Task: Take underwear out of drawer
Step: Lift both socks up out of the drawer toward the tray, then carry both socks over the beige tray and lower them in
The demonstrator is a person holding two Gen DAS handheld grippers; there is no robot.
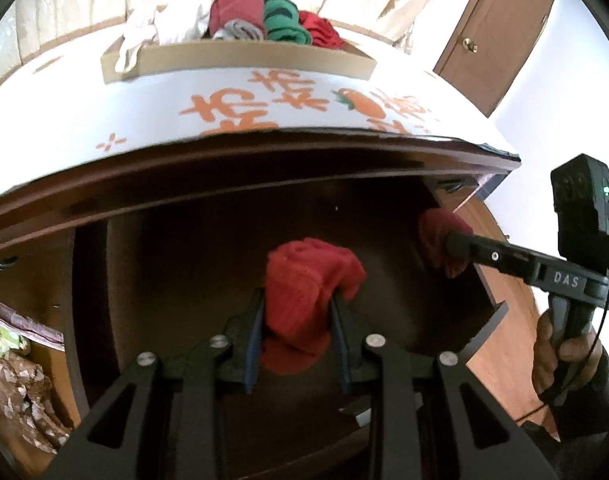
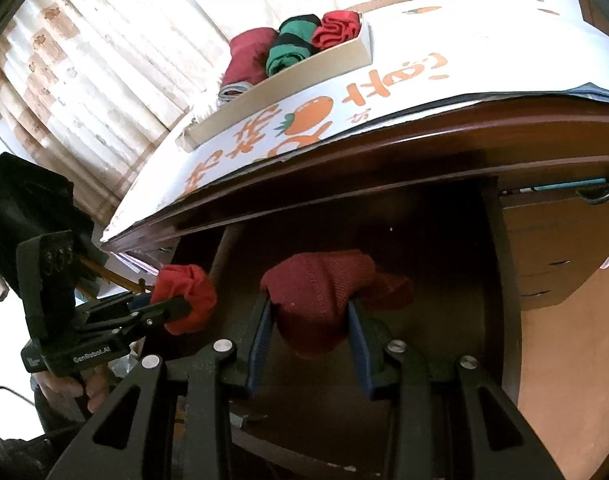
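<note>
My left gripper (image 1: 297, 295) is shut on a bright red bunched underwear (image 1: 304, 268), held above the dark open drawer (image 1: 176, 264). My right gripper (image 2: 309, 299) is shut on a darker red underwear (image 2: 324, 276) over the same drawer (image 2: 432, 240). Each view shows the other hand's tool: the right gripper (image 1: 450, 245) with its dark red piece (image 1: 436, 228) at the drawer's right side, the left gripper (image 2: 182, 305) with its bright red piece (image 2: 188, 288) at the left. The drawer floor below is dark; I cannot tell what lies in it.
A white cloth with orange print (image 1: 104, 120) covers the desk top above the drawer. On it stands a cardboard tray (image 1: 244, 56) with several rolled red and green garments (image 2: 292, 46). A brown door (image 1: 500, 32) is at the right, curtains behind, small drawers (image 2: 552, 268) to the right.
</note>
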